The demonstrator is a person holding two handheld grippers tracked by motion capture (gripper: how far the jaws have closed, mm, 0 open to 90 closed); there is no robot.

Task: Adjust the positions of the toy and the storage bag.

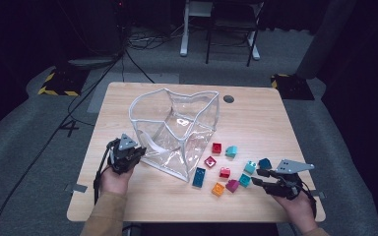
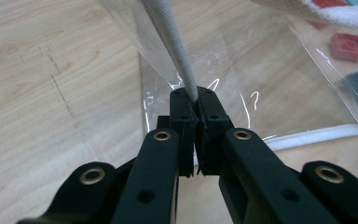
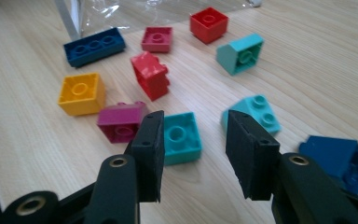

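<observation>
White trim of clear bag (image 2: 179, 60) pinched between pressed-together jaws of left gripper (image 2: 194, 109), at bag's near-left side on counter (image 1: 256, 118) | right gripper (image 3: 193, 154) jaws spread, hovering just over teal brick (image 3: 181, 137) | scattered bricks lie right of bag

Left black tongs (image 2: 196, 122): clamped on white fabric edging (image 2: 175, 51) of clear plastic bag (image 2: 261, 70); light wooden table (image 2: 42, 84) beneath.

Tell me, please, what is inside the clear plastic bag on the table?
Nothing can be seen inside the clear bag; wood grain shows through it. The bricks lie outside, beside it. Its crumpled far corner could hide something small.
</observation>
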